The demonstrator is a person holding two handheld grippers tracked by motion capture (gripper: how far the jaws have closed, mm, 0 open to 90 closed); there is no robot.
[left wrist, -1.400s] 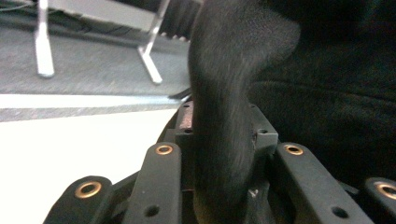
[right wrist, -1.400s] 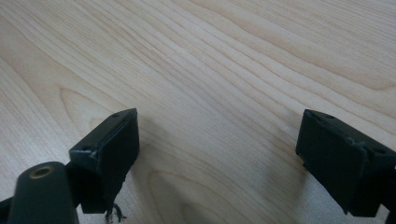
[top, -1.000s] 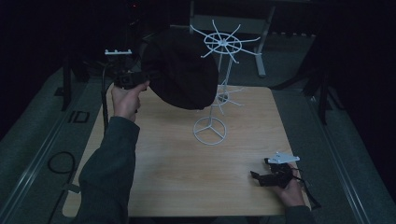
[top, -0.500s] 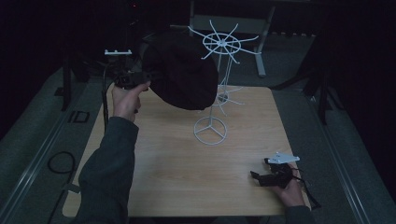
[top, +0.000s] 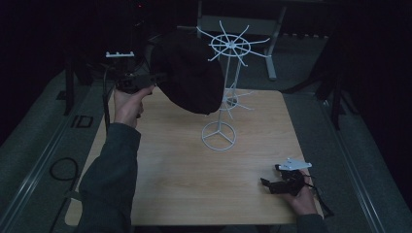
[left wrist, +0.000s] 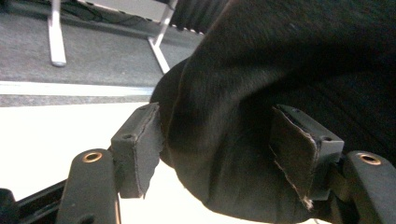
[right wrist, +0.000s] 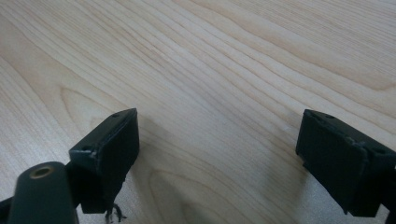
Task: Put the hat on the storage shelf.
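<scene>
My right gripper lay nearest to me, low on the wooden table by its near right corner, my right hand around its handle. In the right gripper view its two black jaws stood wide apart, with bare pale wood grain between them and nothing held. The grey three-cornered plate sat on top of it, and its cable trailed off toward the table's right edge.

Farther out, past the middle of the table, a white wire rack stood upright on its ring base. A thin pole rose to a wheel of spokes at the top, and a smaller set of arms stuck out lower down the pole.

On the far left my left hand was raised above the table's left edge, holding my left gripper level and pointed toward the rack. It was clamped on the edge of a black fabric hat, which hung in the air just left of the rack's top wheel and in front of the pole. In the left gripper view the dark cloth bunched between the pads, both pressing into it, though the jaws sat fairly far apart around the thick fold. Whether the hat touched any spoke, I could not tell. Beyond the table lay grey floor and a pale frame's legs.
</scene>
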